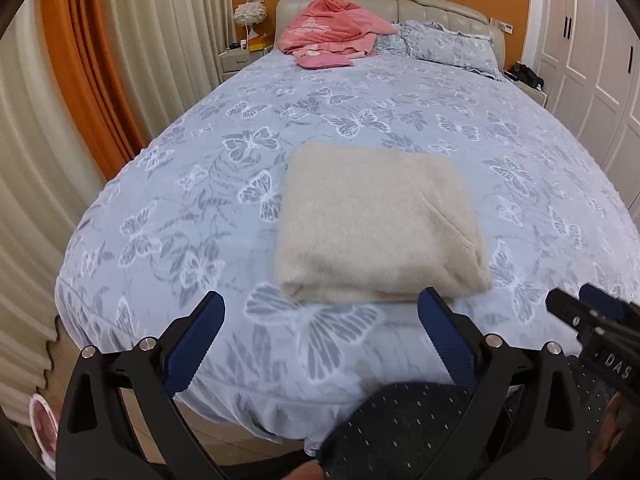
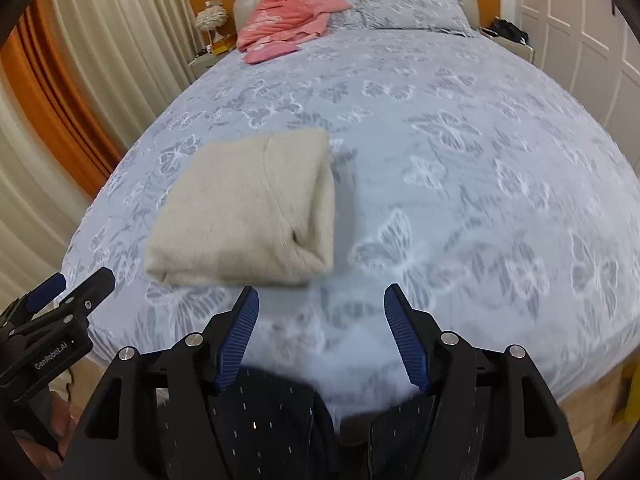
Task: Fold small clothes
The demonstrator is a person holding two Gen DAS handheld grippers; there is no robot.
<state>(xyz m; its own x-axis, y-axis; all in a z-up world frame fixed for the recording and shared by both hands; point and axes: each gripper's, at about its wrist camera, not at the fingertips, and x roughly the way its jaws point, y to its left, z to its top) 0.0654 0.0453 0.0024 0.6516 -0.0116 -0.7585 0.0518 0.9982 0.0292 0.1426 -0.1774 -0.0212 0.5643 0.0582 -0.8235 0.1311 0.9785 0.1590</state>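
left wrist view. left gripper (image 1: 320,334): jaws spread wide, nothing between them, hanging over the near edge of the bed (image 1: 168,208). cream garment (image 1: 380,232): folded into a thick rectangle, lying flat on the butterfly-print cover just beyond the jaws, near the middle of the bed's near half. right gripper (image 1: 592,312): enters at the near right edge, apart from the garment. pink clothes (image 1: 332,32): a loose heap at the far end by the headboard, left of a pillow (image 1: 448,42).

right wrist view. right gripper (image 2: 322,334): jaws parted, empty, over bare cover to the right of the garment's near corner. cream garment (image 2: 248,208): lies to the left and ahead, its layered fold edges showing at the near right corner. left gripper (image 2: 76,284): at the near left edge, clear of the cloth.

handling, as judged: fleecy, soft, light, limp; it will likely sag and unfold if lifted by one layer. best taken through all layers at the two near corners, or left as finished.
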